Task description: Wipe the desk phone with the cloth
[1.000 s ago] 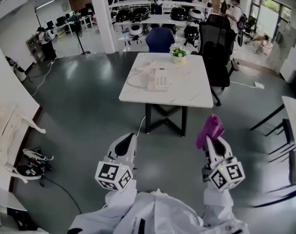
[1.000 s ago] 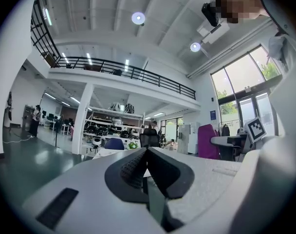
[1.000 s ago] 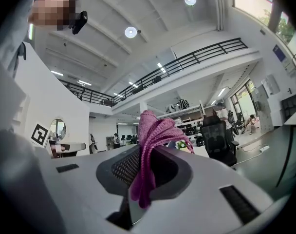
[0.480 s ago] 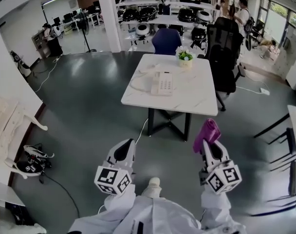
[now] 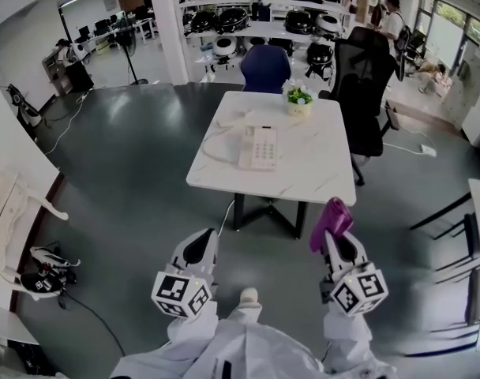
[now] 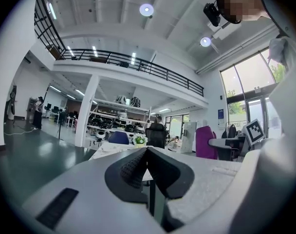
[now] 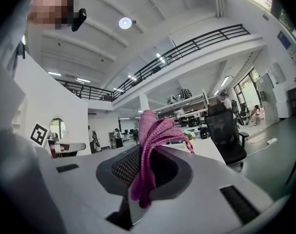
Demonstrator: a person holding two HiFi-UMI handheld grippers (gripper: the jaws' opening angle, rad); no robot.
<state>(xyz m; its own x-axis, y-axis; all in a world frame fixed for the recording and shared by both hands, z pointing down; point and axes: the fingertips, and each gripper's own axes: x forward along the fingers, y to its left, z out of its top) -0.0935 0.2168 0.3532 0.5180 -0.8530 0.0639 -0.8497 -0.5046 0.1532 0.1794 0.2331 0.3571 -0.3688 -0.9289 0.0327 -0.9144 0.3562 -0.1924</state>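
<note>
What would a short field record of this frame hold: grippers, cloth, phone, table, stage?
left gripper: jaws together, nothing between them
right gripper: shut on cloth
cloth: purple, bunched, sticking up past the jaws
desk phone: white, near the table's middle, untouched
table: white top, ahead of both grippers, apart from them
potted plant: at the table's far edge
stage: wiping not yet begun

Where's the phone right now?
In the head view the desk phone lies on the white table, slightly left of its middle, with the potted plant beyond it.
</note>
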